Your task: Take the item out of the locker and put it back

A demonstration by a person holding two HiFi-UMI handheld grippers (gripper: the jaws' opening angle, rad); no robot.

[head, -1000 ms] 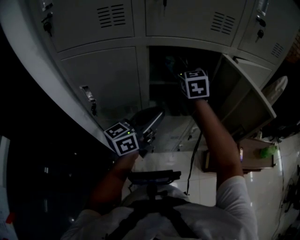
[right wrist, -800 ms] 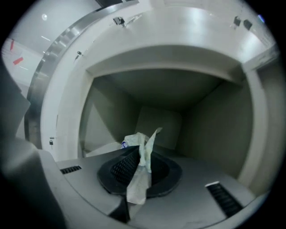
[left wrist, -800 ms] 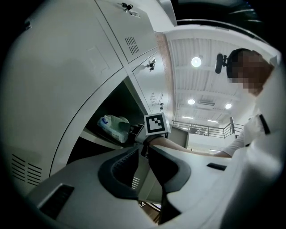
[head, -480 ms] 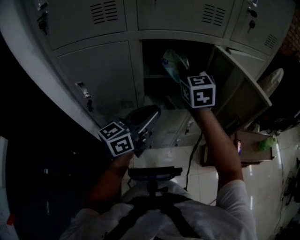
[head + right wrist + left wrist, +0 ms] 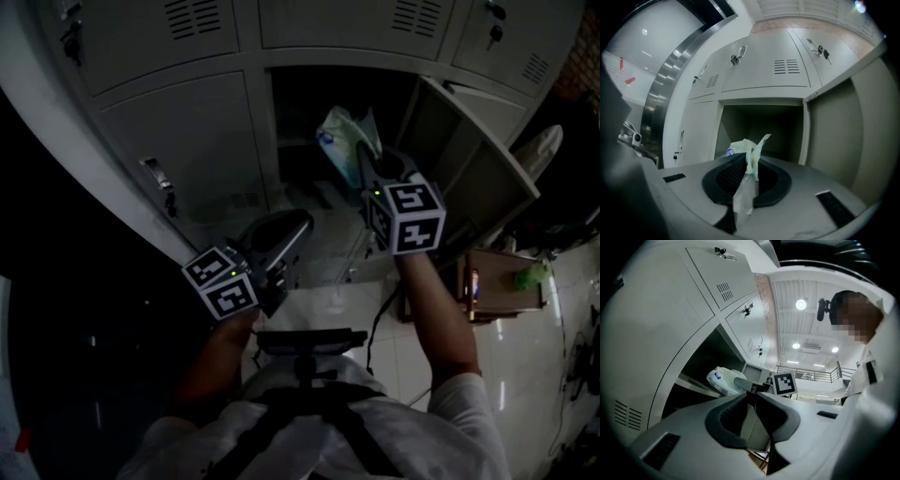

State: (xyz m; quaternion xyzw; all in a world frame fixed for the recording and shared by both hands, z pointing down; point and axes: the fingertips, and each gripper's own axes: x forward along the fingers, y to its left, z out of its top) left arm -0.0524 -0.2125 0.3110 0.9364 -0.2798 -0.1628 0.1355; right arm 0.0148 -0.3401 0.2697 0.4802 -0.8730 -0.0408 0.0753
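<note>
A pale crumpled plastic bag (image 5: 339, 141) with a blue mark hangs just outside the open locker compartment (image 5: 309, 103). My right gripper (image 5: 367, 167) is shut on the bag's twisted top, and the film (image 5: 749, 171) runs pinched between its pads. The rest of the bag (image 5: 740, 146) shows past the jaws in the right gripper view, in front of the dark opening (image 5: 761, 124). My left gripper (image 5: 296, 227) is lower and to the left, shut with nothing in it. In the left gripper view its tips (image 5: 753, 393) meet, and beyond them is the bag (image 5: 723, 380).
The locker door (image 5: 473, 173) stands swung out to the right. Closed doors with keys (image 5: 155, 178) surround the opening. A small wooden table (image 5: 502, 295) with a green thing stands on the tiled floor at right; a cable (image 5: 380, 323) hangs by my right arm.
My right gripper has drawn back out of the locker toward me with the bag, which now hangs outside the opening. The left gripper has drifted slightly down and left.
</note>
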